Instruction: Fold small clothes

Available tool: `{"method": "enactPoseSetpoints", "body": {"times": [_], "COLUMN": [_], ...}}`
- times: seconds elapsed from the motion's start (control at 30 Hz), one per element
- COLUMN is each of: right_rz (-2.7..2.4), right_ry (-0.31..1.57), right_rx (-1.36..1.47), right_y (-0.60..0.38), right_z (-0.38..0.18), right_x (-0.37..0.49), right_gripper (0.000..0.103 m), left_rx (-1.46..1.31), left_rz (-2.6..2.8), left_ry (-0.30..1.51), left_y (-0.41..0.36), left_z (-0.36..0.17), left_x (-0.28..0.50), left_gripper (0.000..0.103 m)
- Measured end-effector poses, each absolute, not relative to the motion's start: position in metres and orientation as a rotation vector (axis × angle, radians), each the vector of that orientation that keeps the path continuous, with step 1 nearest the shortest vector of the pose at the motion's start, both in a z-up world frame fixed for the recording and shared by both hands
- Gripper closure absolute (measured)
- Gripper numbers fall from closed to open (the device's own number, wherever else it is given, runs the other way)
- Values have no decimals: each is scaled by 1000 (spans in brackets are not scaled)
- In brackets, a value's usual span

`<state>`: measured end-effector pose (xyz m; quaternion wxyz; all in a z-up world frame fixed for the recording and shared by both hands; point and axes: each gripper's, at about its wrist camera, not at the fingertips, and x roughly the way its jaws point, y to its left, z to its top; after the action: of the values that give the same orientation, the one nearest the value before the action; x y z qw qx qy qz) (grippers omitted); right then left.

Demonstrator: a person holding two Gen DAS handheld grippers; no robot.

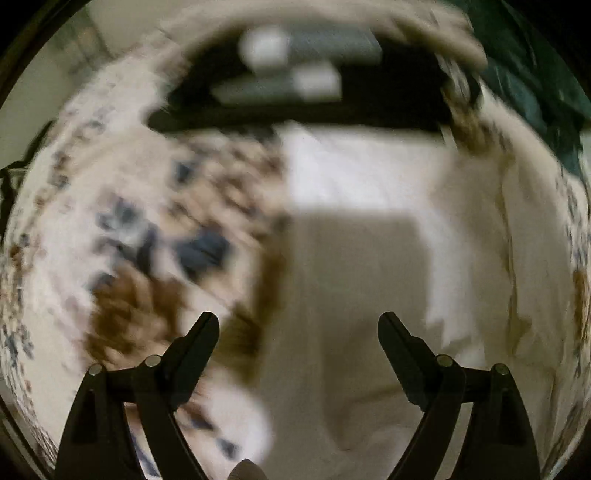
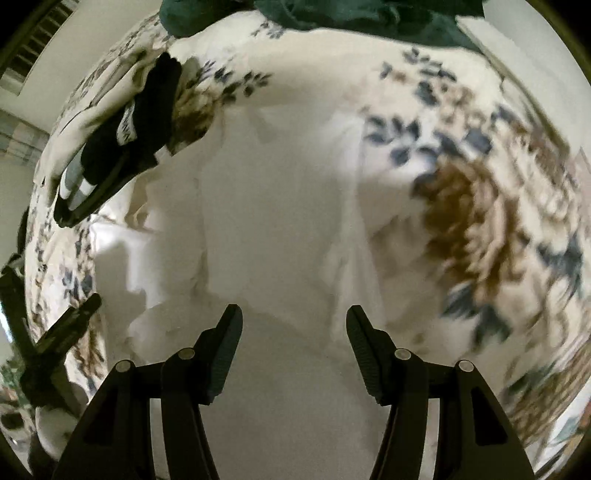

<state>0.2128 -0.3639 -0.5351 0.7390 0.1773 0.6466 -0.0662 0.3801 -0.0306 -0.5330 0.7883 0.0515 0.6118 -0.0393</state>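
White garment [image 2: 280, 206] spread flat straight ahead of the right claw [image 2: 294, 321] and under the left claw [image 1: 298, 325], on a floral bedspread [image 2: 480, 206] printed in brown and navy. Both claws parted wide, empty, hovering over pale cloth. Dark striped garment [image 2: 122, 147] up and left of the right claw, dark green fabric [image 2: 332, 18] bunched at the far edge beyond it; left view blurred, with a black-framed object [image 1: 295, 92] far ahead.

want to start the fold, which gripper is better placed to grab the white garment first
Right, probably. The right gripper is open with the white garment directly between and ahead of its fingers. The left gripper, also open, straddles the garment's edge beside the floral bedsheet, in a blurred view.
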Motion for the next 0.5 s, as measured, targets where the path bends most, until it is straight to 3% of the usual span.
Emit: {"method": "enactPoseSetpoints", "body": {"times": [0.1,0.17,0.27,0.5], "right_rz": [-138,-117,-65,151], "right_ry": [1443,1467,1507,1637], "right_rx": [346,351,355,303], "right_y": [-399,-383,-396,-466], "right_z": [-525,-536,-551,-555], "right_x": [213,258,285,304], "right_gripper": [42,42,42,42], "left_rx": [209,255,195,-70], "left_rz": [-108,-80,22,196], "left_ry": [1397,1425,1485,1436], "left_y": [-57,-65,-67,-103], "left_z": [-546,-547,-539,-476], "left_x": [334,299,253,165], "left_gripper": [15,15,15,15]}}
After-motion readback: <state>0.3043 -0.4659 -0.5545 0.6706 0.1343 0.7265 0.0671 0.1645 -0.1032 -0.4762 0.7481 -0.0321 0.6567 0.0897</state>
